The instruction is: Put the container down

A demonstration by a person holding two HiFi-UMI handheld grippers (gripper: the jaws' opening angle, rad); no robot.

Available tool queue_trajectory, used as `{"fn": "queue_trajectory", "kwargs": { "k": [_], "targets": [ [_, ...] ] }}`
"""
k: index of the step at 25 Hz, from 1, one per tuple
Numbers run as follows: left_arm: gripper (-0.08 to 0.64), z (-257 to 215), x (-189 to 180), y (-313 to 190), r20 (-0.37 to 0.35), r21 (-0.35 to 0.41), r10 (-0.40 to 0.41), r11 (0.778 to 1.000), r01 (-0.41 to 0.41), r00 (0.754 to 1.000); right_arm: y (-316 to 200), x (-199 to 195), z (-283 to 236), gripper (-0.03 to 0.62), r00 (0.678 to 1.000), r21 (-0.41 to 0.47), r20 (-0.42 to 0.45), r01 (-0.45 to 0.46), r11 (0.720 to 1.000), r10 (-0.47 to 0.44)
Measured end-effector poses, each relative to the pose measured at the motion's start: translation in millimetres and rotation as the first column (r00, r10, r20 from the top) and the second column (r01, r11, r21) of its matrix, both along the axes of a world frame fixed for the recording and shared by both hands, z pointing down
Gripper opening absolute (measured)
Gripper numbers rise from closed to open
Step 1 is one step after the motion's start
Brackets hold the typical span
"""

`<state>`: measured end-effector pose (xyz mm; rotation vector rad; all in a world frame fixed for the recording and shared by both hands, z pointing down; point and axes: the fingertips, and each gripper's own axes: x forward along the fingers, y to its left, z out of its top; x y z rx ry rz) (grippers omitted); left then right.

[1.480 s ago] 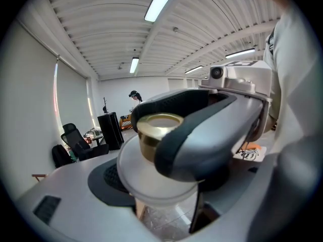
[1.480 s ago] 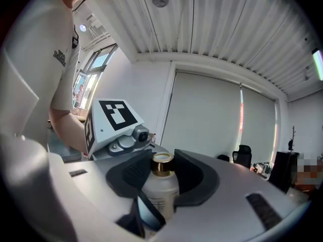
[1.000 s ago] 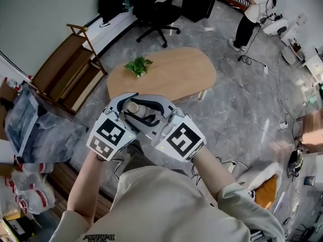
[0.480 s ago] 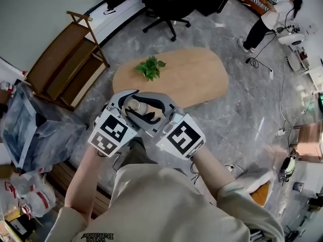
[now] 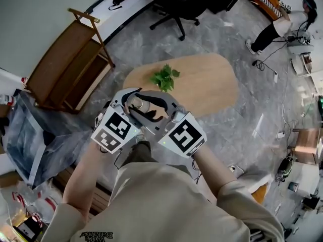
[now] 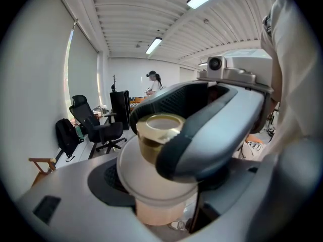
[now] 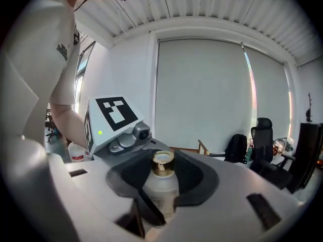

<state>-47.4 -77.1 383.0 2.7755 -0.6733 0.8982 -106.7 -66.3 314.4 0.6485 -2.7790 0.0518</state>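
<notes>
Head view: L gripper (image 5: 126, 105) and R gripper (image 5: 154, 112) both clamped on gold-capped container (image 5: 135, 103), held in air near table (image 5: 207, 84). Step: transport. Next, probably: bring over tabletop, lower upright, release.

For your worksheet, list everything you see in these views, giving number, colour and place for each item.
container: one, pale with gold cap, clamped between both grippers
table: one, light wood, on the grey floor
plant: one, green, on the table
office chair: one, black, beyond the table
wooden rack: one, brown, left of the table
standing person: one, dark trousers, far right
left gripper: one, grey, shut on the container's body
right gripper: one, grey, shut on the container near its cap
</notes>
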Motion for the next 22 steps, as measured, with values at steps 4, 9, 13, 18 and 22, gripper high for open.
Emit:
{"fn": "queue_trajectory", "kwargs": {
  "k": [4,9,13,18,22],
  "targets": [
    [0.333,3.5,-18.8,-30.4,0.009,0.010,0.018,1.000,-0.018,1.000,-30.4,-19.0,2.8,0.118,1.000,0.003,-0.018,-0.008,1.000,0.008],
    [0.333,9.0,-28.4,-55.1,0.014,0.024,0.018,1.000,-0.018,1.000,-54.4,-27.6,8.6,0.118,1.000,-0.004,-0.025,-0.013,1.000,0.013],
    [0.333,17.8,-30.8,-69.8,0.015,0.022,0.007,1.000,-0.007,1.000,-69.2,-29.9,17.5,0.118,0.999,-0.015,-0.039,-0.014,1.000,0.014],
    [0.333,42.2,-37.2,-88.0,0.021,0.011,-0.017,1.000,0.016,1.000,-87.3,-35.6,42.7,0.118,0.998,-0.049,-0.063,-0.001,0.999,-0.002],
    [0.333,64.0,-40.2,-105.2,0.025,0.008,-0.036,0.999,0.036,0.999,-104.6,-37.7,63.9,0.117,0.998,-0.062,-0.062,-0.016,0.998,0.012]
  ]
}}
